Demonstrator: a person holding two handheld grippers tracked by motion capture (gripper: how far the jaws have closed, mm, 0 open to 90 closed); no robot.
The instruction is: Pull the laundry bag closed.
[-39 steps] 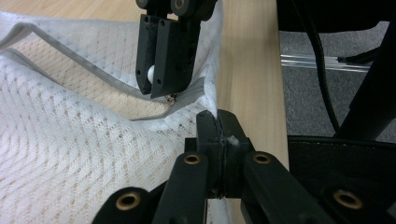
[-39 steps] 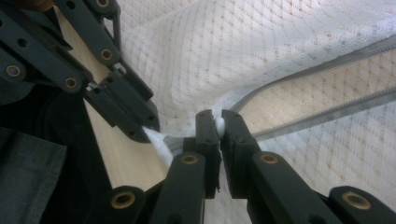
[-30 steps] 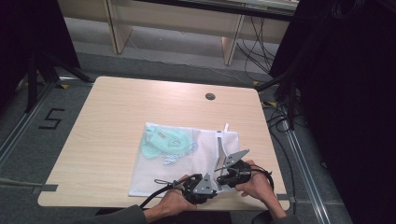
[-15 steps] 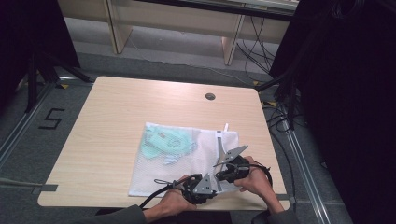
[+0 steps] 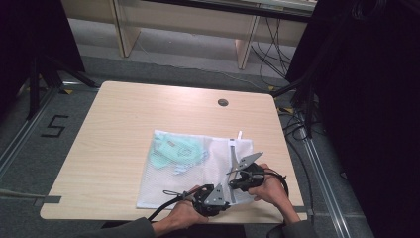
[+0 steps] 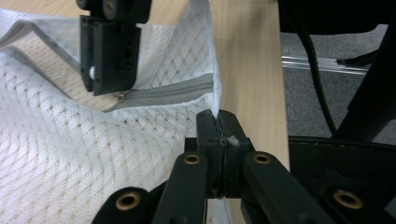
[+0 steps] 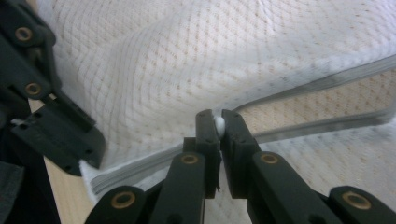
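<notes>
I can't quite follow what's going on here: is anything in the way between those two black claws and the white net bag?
Nothing visible is in the way. The left gripper has its jaws shut on the corner of the mesh bag by the zipper's end. The right gripper is clamped on the small white zipper pull.

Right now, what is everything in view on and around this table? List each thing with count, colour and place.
mesh laundry bag: one, white, flat on the near right part of the table, zipper side toward the person.
zipper: one, grey, along the bag's near right edge, partly open.
zipper pull: one, white, between the right gripper's jaws.
garment: one, mint green, inside the bag's far left part.
table: one, light wood, centre.
cable grommet: one, dark, far right of the tabletop.
left gripper: one, black, shut on the bag's corner.
right gripper: one, black, shut on the zipper pull.
</notes>
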